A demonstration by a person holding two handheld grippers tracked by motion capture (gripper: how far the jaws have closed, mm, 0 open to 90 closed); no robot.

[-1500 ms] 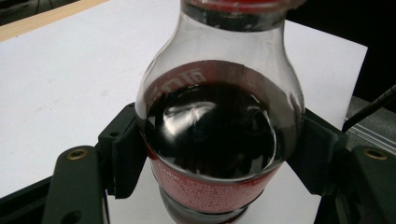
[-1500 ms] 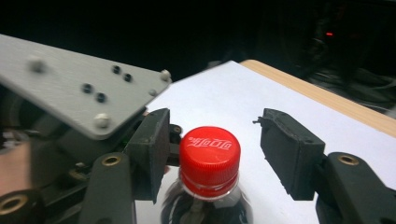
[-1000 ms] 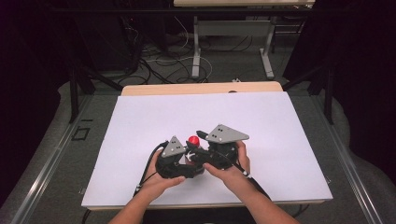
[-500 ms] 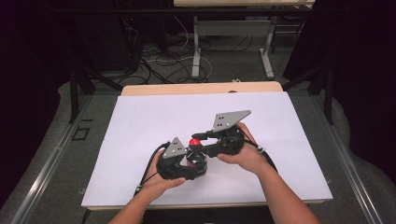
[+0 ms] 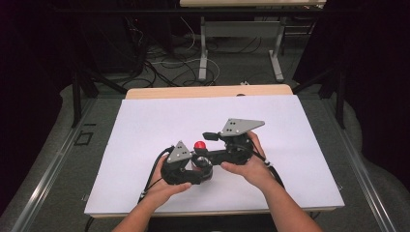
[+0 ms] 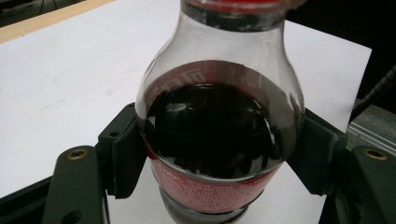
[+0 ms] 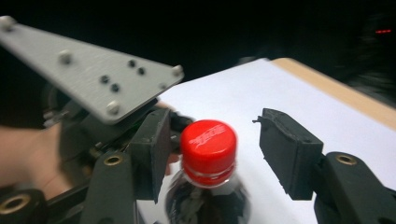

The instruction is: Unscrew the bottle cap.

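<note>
Bottle (image 6: 219, 140) of dark soda stands on the white desk (image 5: 145, 130), near the middle and a bit toward my near side. My left gripper (image 6: 219, 154) has its fingers (image 6: 123, 156) pressed tight on both sides of the bottle's round body, just above the red label, so it holds the bottle up straight. My right gripper (image 7: 215, 154) is up at the top, where the red cap (image 7: 208, 142) sits. Its fingers (image 7: 289, 154) have just been opening, and now they stand a little wide, one on each side of the cap. The right one is well clear of the cap; the left one is very close, and I cannot tell if it touches. So I think I am working on the cap, maybe turning it a bit at a time. What could go wrong? If I close on the cap off to one side, the fingers could slip over the smooth top and not turn it. If I push too hard sideways, the bottle could tip or twist in my left fingers, since its body is round and slick. And if the cap comes loose fast, the soda could fizz out over the white desk.
</note>
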